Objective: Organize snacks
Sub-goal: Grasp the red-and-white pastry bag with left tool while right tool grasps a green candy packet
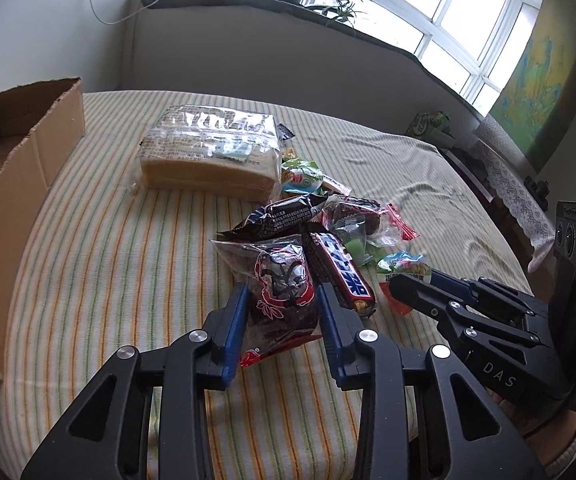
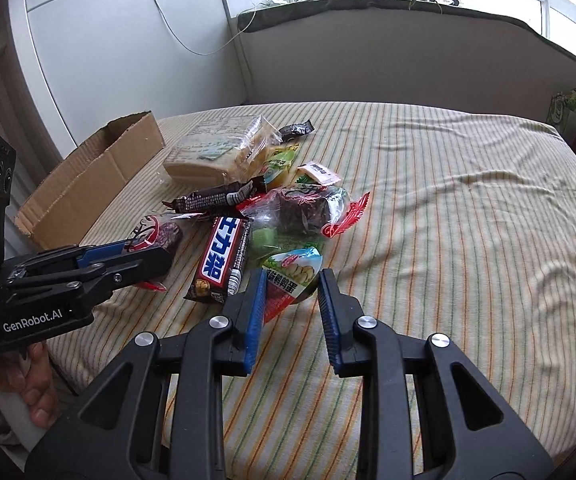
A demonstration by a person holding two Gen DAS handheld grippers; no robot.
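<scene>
Left wrist view: your left tongs (image 1: 281, 292) are gripping a dark red-printed cake packet (image 1: 283, 284), their blue pads (image 1: 235, 312) pressing its two sides while it is lying on the striped bed cover (image 1: 99, 240). Just beside it, on the right, a chocolate bar (image 1: 342, 270) is lying at the near edge of the snack pile, with a big clear-wrapped bread loaf (image 1: 207, 148) sitting beyond the pile and an open cardboard box (image 1: 11, 184) standing well apart at the left. Your right tongs (image 1: 402, 286) are reaching in from the right with their tips at a pale egg-snack pouch (image 1: 404, 266). Right wrist view: your right tongs (image 2: 292, 284) are pinching that egg-snack pouch (image 2: 294, 272) by its near end, the left blue pad flat against the wrapper and the right tip meeting its edge. The chocolate bar (image 2: 223, 260) is lying just left of the pouch. Your left tongs (image 2: 151, 256) are coming in from the left, clamped on the cake packet (image 2: 155, 234), and your fingers (image 2: 35, 396) are wrapping the handle below. The cardboard box (image 2: 99, 176) is sitting beyond, at the left edge of the bed.
</scene>
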